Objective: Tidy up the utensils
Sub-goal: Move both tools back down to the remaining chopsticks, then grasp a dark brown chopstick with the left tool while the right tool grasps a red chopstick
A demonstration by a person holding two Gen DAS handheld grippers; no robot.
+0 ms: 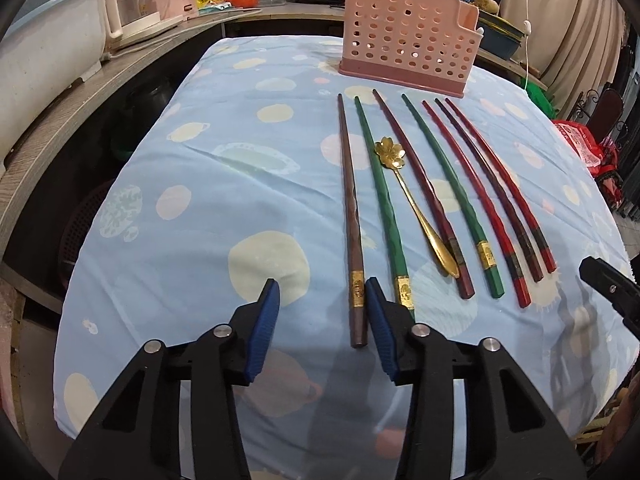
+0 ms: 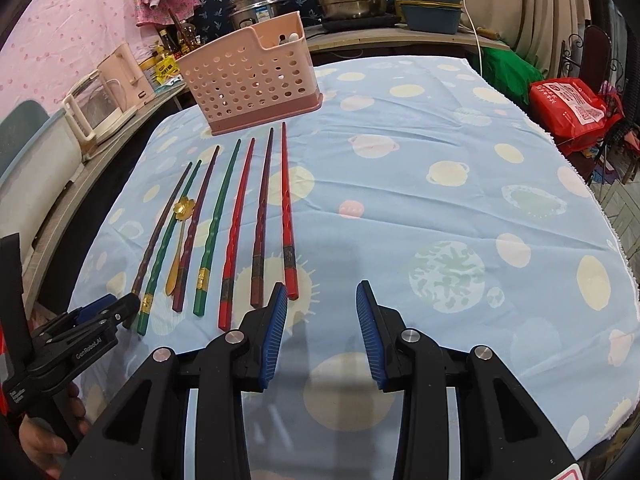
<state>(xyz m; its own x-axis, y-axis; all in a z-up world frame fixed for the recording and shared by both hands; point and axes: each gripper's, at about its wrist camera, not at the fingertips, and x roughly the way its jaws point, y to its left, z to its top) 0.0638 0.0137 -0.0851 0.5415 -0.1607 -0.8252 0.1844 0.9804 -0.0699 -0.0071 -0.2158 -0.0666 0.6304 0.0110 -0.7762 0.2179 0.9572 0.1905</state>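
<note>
Lying in a row: seven twisted chopsticks (image 1: 444,196), brown, green, maroon, red, beside gold flower-headed spoon (image 1: 416,208). Gaping wide, gripping nothing: left gripper (image 1: 322,292), right gripper (image 2: 322,296).

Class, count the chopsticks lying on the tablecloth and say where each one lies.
7, side by side before the pink basket: brown, green, dark red, green, red, dark maroon, red. None looks hidden.
</note>
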